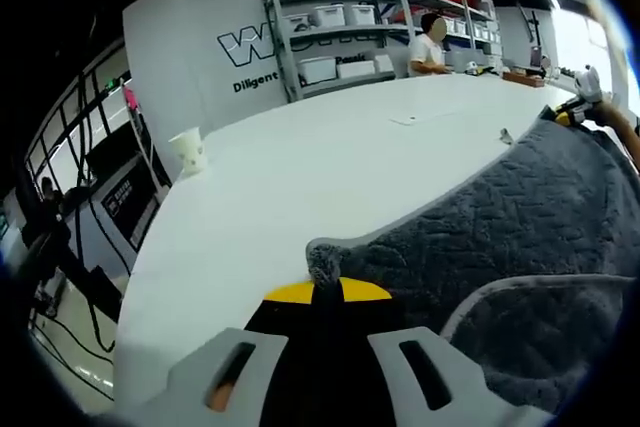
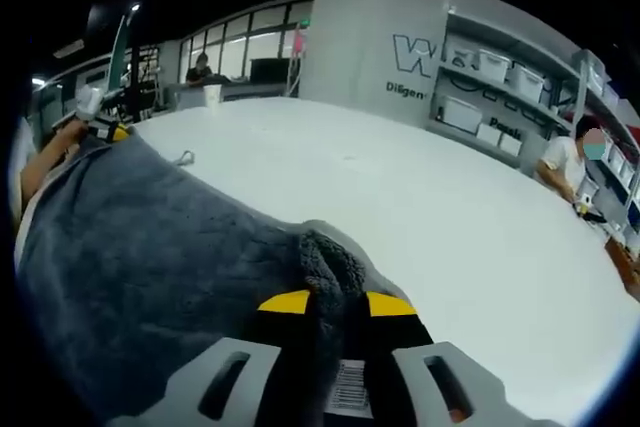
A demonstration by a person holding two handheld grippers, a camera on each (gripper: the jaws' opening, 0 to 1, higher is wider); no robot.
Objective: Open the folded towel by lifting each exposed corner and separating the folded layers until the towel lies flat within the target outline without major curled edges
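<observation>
The towel [image 1: 530, 237] is stretched over the bench [image 1: 300, 177], 1 corner pinched in each gripper's fingers, left [image 1: 325, 292] and right [image 2: 335, 297]. Next, lowering it flat is called for.

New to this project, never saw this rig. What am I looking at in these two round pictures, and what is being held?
No robot arm here: a person carries a two-jaw gripper in each hand, and each has a fisheye camera looking along its jaws. In the left gripper view, the left gripper is shut on a corner of the grey towel. In the right gripper view, the right gripper pinches another corner. The towel lies on a white table. A paper cup stands near the table's edge.
</observation>
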